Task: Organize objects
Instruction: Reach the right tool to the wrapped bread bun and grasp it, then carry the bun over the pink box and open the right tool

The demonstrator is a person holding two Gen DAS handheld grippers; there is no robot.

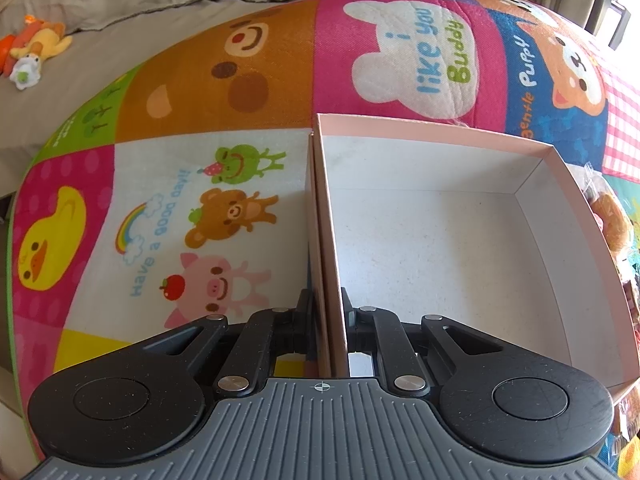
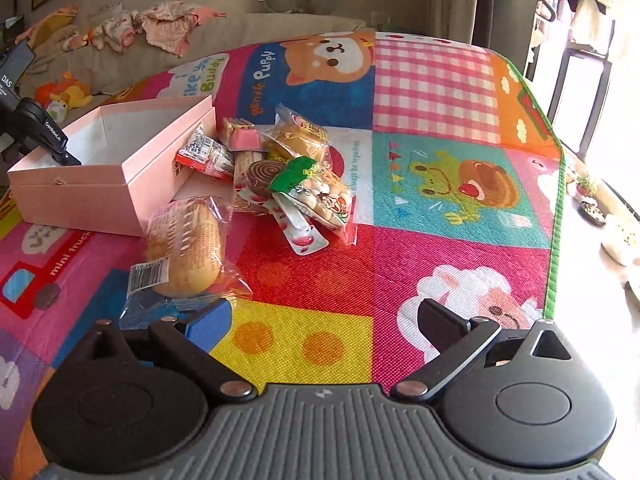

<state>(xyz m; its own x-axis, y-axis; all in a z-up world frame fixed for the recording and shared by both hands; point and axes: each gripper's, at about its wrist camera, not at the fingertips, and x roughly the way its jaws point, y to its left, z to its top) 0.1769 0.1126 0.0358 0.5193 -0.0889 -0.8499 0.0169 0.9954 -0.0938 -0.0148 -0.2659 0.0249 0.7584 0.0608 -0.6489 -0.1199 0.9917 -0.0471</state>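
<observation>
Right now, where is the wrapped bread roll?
Right wrist view, lower left: the wrapped bread roll lies on the play mat, beside the pink box.

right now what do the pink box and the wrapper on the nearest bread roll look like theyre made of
The pink box looks like matte paperboard: thin straight walls, crisp folded corners, speckled white inside. The bread roll wrapper looks like clear glossy plastic film: it crinkles, glints, and shows the roll through it, with a printed barcode.

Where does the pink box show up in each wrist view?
Left wrist: the pink box fills the centre and right, its left wall clamped by the left gripper.
Right wrist: same box at left-middle, snack packets beside it.
Shared landmark: the "like you Buddy" mat panel behind the box.
</observation>
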